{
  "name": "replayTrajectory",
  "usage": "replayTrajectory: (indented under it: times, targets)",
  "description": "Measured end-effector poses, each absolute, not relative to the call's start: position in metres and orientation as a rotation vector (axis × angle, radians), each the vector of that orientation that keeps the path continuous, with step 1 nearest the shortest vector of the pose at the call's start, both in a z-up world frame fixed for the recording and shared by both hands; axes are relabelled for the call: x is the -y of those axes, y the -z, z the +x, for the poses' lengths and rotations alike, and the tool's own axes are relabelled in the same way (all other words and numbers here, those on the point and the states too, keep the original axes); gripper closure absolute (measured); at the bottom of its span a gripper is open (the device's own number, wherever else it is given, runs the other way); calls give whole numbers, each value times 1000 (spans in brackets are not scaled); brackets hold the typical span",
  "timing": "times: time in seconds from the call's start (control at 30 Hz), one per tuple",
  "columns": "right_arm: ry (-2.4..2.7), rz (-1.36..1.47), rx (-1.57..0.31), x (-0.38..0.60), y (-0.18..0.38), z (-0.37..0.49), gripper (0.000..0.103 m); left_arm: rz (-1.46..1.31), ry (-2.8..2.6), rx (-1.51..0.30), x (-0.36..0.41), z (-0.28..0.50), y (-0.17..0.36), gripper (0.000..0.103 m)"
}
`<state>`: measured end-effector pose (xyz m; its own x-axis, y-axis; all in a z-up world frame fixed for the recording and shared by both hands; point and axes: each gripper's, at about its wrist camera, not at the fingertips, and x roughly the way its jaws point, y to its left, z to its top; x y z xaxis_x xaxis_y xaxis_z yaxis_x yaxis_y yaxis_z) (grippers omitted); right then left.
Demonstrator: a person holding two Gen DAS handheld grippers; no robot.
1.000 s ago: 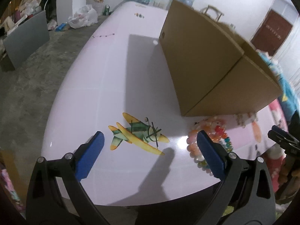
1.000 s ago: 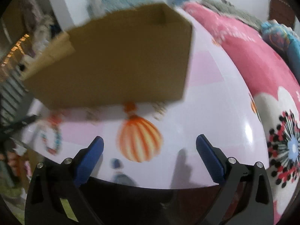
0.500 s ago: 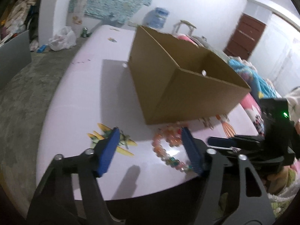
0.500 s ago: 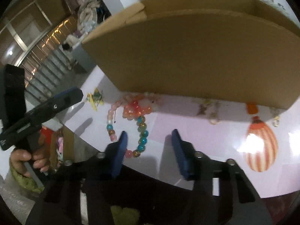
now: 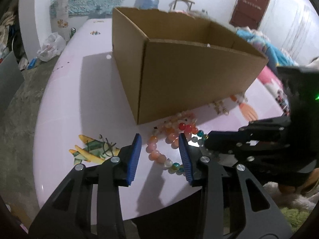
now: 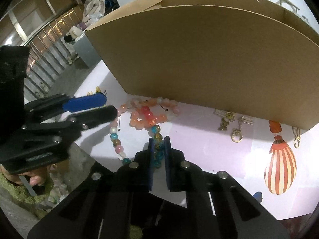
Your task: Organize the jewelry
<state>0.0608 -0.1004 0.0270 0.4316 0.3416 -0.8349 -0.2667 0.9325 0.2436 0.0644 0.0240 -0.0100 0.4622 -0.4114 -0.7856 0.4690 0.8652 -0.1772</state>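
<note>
Several bead bracelets lie tangled in front of an open cardboard box [image 5: 179,69] [image 6: 209,59]. My right gripper [image 6: 159,141] is shut on the blue and gold beads of the multicoloured bracelet [image 6: 115,137], at the strand's near right side. A pink and orange bracelet [image 6: 147,117] rests just beyond it. My left gripper [image 5: 160,153] hangs over the pink beads [image 5: 157,156] with its jaws closing; beads lie between the pads, which do not press on them. The right gripper [image 5: 208,139] reaches in from the right, and the left gripper [image 6: 109,104] reaches in from the left.
Small gold trinkets [image 6: 225,119] and a clasp [image 6: 237,136] lie by the box's foot. The pale pink table [image 5: 69,99] bears printed pictures: an aeroplane [image 5: 93,149] and a striped balloon [image 6: 279,171]. The near table edge is just below both grippers. A hand [image 6: 33,179] holds the left gripper.
Both grippers have narrowed. The right one swung left from the balloon print to the beads and closed on the strand. The left one shifted right until the beads lay between its pads.
</note>
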Motion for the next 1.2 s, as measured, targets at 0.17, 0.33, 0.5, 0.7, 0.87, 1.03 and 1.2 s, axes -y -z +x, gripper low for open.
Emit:
replayTrajectory:
  times: [0.17,0.33,0.5,0.7,0.87,1.03,1.2]
  targets:
    - [-382,76,-1050,102,-25,57,93,138,493,-1005,-17,72,21,81]
    - [-391,71,-1033,108,-25,57,93,186,477,-995,-13,70,21,95]
    - [-401,87,-1004,113,-30,55,93,176,478,-970,-14,65,12,95]
    - [-413,103,-952,120,-42,48,93,141,470,-932,-19,59,-9,95]
    - [-423,100,-899,124,-57,37,93,124,476,-883,-21,49,-30,95]
    - [-431,100,-838,135,-79,23,93,102,493,-828,-19,39,-56,95]
    - [-449,101,-719,145,-126,14,93,93,539,-720,-15,29,-102,95]
